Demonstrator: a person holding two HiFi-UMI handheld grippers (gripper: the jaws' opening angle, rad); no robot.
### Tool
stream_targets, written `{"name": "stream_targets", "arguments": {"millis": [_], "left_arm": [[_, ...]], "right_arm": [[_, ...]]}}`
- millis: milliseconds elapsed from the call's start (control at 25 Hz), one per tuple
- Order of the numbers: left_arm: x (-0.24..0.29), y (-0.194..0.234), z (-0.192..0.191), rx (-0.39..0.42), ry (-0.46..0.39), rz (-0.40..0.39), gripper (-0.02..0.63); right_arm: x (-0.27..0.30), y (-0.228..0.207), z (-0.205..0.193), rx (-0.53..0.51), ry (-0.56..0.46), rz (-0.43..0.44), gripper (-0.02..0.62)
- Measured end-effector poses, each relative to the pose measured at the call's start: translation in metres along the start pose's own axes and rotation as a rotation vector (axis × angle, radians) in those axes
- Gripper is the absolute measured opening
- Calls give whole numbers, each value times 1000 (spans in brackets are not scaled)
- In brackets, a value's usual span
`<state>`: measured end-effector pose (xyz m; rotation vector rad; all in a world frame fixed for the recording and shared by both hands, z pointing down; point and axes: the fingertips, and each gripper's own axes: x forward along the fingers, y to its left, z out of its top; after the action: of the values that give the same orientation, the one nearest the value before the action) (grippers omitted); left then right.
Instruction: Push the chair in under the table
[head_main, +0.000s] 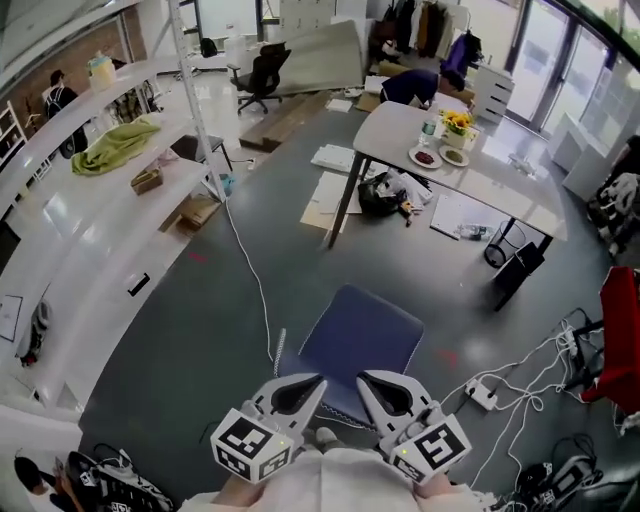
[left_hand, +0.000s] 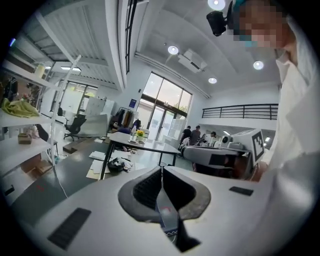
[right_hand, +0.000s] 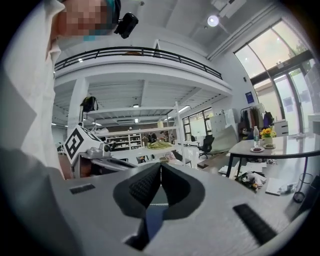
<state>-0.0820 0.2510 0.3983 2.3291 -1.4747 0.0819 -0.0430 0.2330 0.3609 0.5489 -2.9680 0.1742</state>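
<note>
Two grippers, left gripper (head_main: 305, 390) and right gripper (head_main: 372, 388); one blue chair (head_main: 362, 340) just ahead of them; farther ahead, one grey table (head_main: 500, 188) bearing two plates (head_main: 424, 157), one bottle (head_main: 429, 128) and one flower vase (head_main: 457, 124); far ahead-left, one black office chair (head_main: 262, 72); well left, one green cloth (head_main: 115, 145).

Chair (head_main: 362, 338) near edge hidden behind left gripper (head_main: 314, 384) and right gripper (head_main: 366, 382); its legs hidden under the seat. What's on the plates (head_main: 425, 157) on the table (head_main: 500, 185) too small to tell.
</note>
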Motion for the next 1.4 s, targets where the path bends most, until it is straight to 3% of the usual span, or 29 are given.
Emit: {"name": "stream_targets", "arguments": {"millis": [240,480,760,1000,1400], "left_arm": [[-2,5,2,60,99,-170,21],[-9,24,2,73,145,-264,21],[-14,13,-3,121,179,-389,21],[-3,2,-13,133,214,-464,21],[9,-1,-35,129,257,-490,21]], "right_arm": [[12,-4,8,41,-32,-164,3],[20,10,7,51,-29,-280,3],[-7,21,-1,77,-23,-459,3],[-18,20,-13,96,7,-513,3],[-28,13,-30,111,31,-539,3]]}}
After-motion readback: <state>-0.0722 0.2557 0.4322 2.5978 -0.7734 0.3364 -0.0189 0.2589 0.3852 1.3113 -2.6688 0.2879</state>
